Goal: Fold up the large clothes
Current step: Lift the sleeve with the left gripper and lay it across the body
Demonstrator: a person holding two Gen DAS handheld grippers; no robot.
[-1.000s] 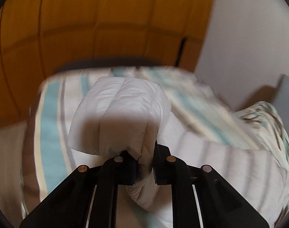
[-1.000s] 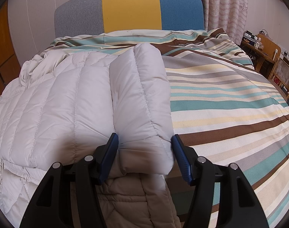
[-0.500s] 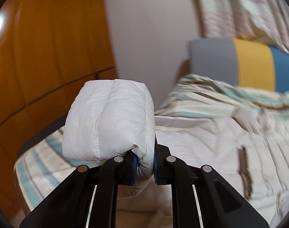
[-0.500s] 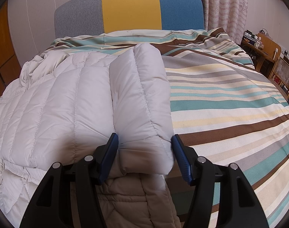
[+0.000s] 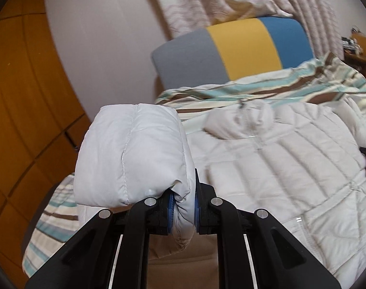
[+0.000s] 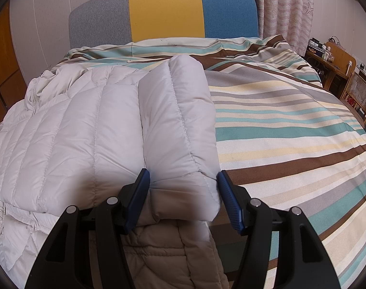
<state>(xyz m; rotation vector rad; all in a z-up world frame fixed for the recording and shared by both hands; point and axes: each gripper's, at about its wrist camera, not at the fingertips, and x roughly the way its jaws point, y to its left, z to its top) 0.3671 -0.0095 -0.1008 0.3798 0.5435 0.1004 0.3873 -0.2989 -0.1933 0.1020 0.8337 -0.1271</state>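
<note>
A white quilted down jacket lies spread on the striped bed, zip and collar toward the headboard. My left gripper is shut on the cuff of its left sleeve and holds it lifted above the bed's left side. In the right wrist view the jacket body lies flat with the right sleeve folded along its right edge. My right gripper is open, its blue pads on either side of that sleeve's cuff end without squeezing it.
The striped duvet covers the bed, bare to the right of the jacket. A grey, yellow and blue headboard stands at the far end. An orange wardrobe is on the left. A wooden table and chair stand at the far right.
My left gripper has swung to the right with the sleeve cuff in it, from facing the wardrobe to facing the headboard and jacket. The right gripper has not moved.
</note>
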